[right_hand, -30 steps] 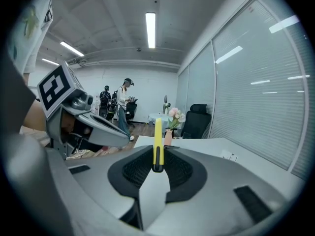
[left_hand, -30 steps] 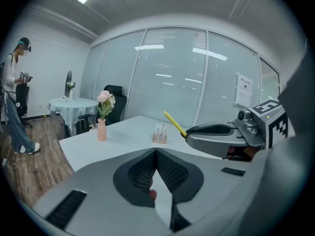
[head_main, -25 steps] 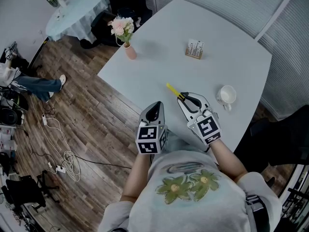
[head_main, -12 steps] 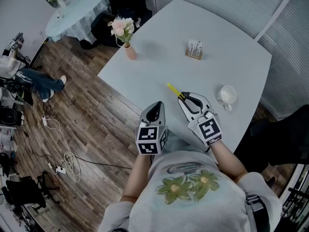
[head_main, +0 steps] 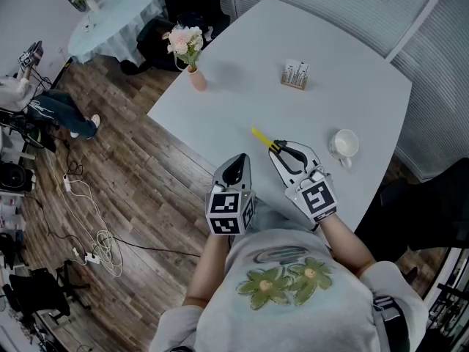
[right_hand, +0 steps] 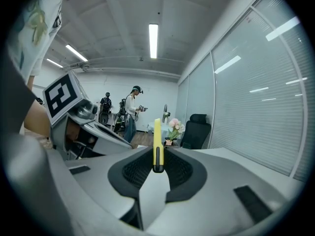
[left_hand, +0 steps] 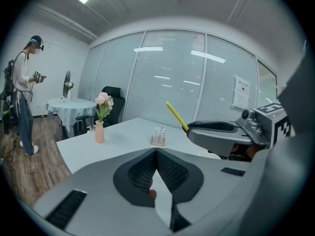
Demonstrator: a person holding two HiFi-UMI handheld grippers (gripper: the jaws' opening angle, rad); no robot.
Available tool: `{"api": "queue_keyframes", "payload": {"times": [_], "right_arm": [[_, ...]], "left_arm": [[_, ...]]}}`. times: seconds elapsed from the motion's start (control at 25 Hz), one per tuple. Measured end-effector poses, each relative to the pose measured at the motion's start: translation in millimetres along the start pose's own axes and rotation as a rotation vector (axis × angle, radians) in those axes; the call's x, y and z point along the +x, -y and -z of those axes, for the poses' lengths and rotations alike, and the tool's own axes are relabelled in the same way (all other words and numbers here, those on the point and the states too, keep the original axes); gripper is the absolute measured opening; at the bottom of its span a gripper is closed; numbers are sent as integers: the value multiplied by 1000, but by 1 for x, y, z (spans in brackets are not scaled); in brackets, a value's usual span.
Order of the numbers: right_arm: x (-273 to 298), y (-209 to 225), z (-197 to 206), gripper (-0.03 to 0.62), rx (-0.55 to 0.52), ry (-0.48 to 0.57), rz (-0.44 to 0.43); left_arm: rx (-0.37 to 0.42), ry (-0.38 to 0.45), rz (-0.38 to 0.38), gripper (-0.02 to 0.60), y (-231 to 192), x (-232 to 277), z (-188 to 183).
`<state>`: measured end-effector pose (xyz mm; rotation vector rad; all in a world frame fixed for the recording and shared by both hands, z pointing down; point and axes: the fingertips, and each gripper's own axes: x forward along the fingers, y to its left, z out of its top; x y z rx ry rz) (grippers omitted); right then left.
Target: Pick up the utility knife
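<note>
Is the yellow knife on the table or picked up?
Picked up: the right gripper pinches the knife in its jaws, above the table.

At the head view's left edge, the bystander (head_main: 55, 108) on the wooden floor (head_main: 139, 189) has shifted toward the top of the picture, legs swung round, and the device (head_main: 32, 52) they hold now sits higher

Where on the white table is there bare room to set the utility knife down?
Widest free patch: the table middle, bordered by the flower vase, the card holder and the left edge. Also free: beyond the card holder. Crowded: the near end, where the right gripper holding the utility knife is beside the mug.
</note>
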<state>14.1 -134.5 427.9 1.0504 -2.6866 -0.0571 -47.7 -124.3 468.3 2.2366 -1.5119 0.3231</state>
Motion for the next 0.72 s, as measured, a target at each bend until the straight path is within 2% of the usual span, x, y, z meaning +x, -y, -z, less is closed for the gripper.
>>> {"api": "queue_keyframes", "payload": {"times": [0.72], "right_arm": [[-3,-1,5,67,-3,2,-9]], "left_arm": [[2,0,-4,2,2,1,5]]}}
